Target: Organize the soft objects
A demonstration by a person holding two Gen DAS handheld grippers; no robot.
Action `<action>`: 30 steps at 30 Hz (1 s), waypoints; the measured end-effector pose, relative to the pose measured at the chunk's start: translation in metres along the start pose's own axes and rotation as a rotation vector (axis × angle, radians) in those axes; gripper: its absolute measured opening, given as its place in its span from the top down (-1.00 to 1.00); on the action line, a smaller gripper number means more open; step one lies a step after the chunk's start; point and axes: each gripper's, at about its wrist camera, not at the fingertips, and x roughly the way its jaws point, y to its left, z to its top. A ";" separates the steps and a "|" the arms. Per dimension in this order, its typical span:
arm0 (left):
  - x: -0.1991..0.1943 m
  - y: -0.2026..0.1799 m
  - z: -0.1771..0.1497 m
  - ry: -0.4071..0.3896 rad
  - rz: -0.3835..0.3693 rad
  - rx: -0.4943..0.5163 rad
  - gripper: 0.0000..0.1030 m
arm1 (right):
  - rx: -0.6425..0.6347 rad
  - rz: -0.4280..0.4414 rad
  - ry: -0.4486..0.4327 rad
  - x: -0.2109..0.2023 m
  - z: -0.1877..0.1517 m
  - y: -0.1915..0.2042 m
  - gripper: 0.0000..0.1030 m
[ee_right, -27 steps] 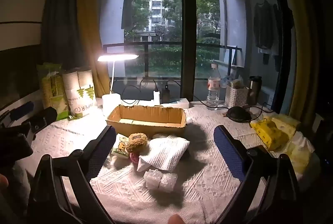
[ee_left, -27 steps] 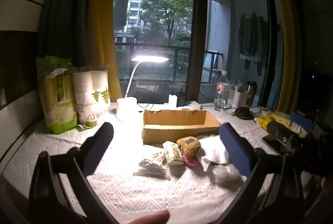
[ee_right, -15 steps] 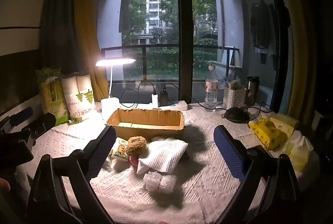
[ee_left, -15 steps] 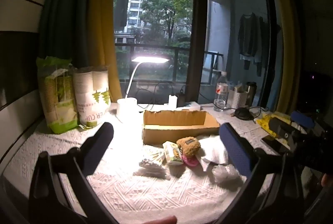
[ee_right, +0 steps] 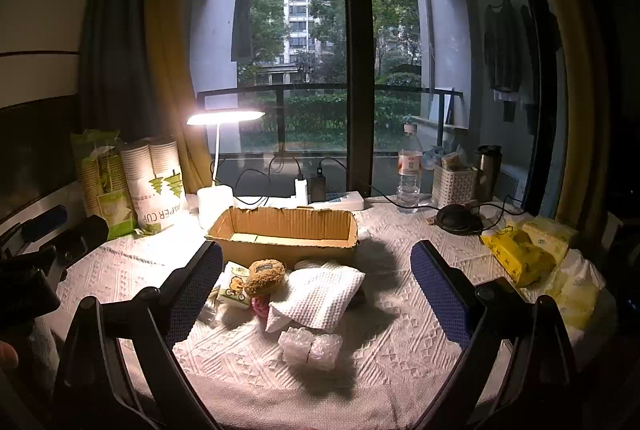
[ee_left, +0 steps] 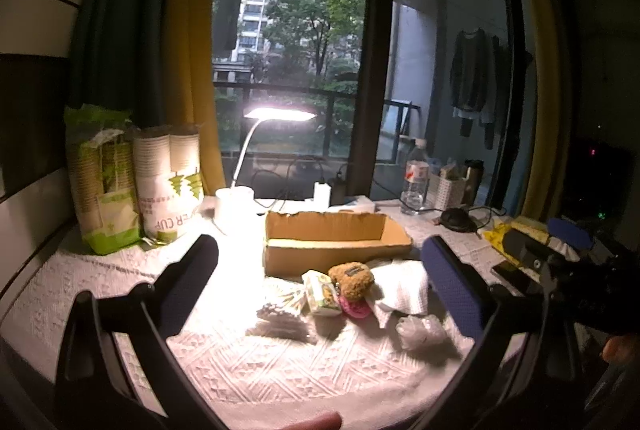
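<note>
Both tongs stand wide with nothing between them: my left gripper (ee_left: 320, 266) and my right gripper (ee_right: 316, 278) hover short of the pile, tipped a little downward. The soft things lie bunched on the white tablecloth (ee_right: 400, 342), just in front of the cardboard box (ee_right: 284, 234), whose floor shows nothing soft in it. Nearest my right tong is a wad of bubble wrap (ee_right: 312, 346); behind it sits a folded white cloth (ee_right: 320, 294), touching a brown plush toy (ee_right: 265, 276) that rests over something pink and leans against a small tissue pack (ee_right: 234, 284). From the left view I also see a bundle of cotton swabs (ee_left: 282, 306) on the pile's left edge. I judge the sorting has not begun, so this is the approach to a first pick. Next I need to choose one piece, probably the bubble wrap since it lies apart, lower a tong around it and close gently. Further out stand a lit desk lamp (ee_right: 224, 118), paper-cup sleeves (ee_right: 154, 182) and a water bottle (ee_right: 409, 170).
</note>
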 end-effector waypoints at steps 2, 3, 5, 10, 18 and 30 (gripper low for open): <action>-0.002 -0.001 0.001 -0.007 -0.005 0.001 -0.99 | 0.001 0.001 0.002 0.000 0.000 0.000 -0.88; -0.002 -0.001 0.001 -0.008 -0.005 0.002 -0.99 | 0.000 0.001 0.000 -0.001 -0.001 -0.001 -0.88; -0.001 -0.002 0.001 -0.007 -0.005 0.004 -0.99 | -0.001 0.000 -0.002 -0.001 -0.001 0.000 -0.88; 0.000 -0.002 0.000 -0.003 -0.005 0.005 -0.99 | 0.003 0.001 0.000 -0.001 0.000 0.000 -0.88; -0.001 -0.002 -0.001 -0.004 -0.002 0.002 -0.99 | 0.001 0.002 0.001 0.000 -0.002 -0.001 -0.88; -0.001 0.000 -0.002 -0.001 0.000 0.000 -0.99 | 0.001 0.005 0.002 0.000 -0.004 0.001 -0.88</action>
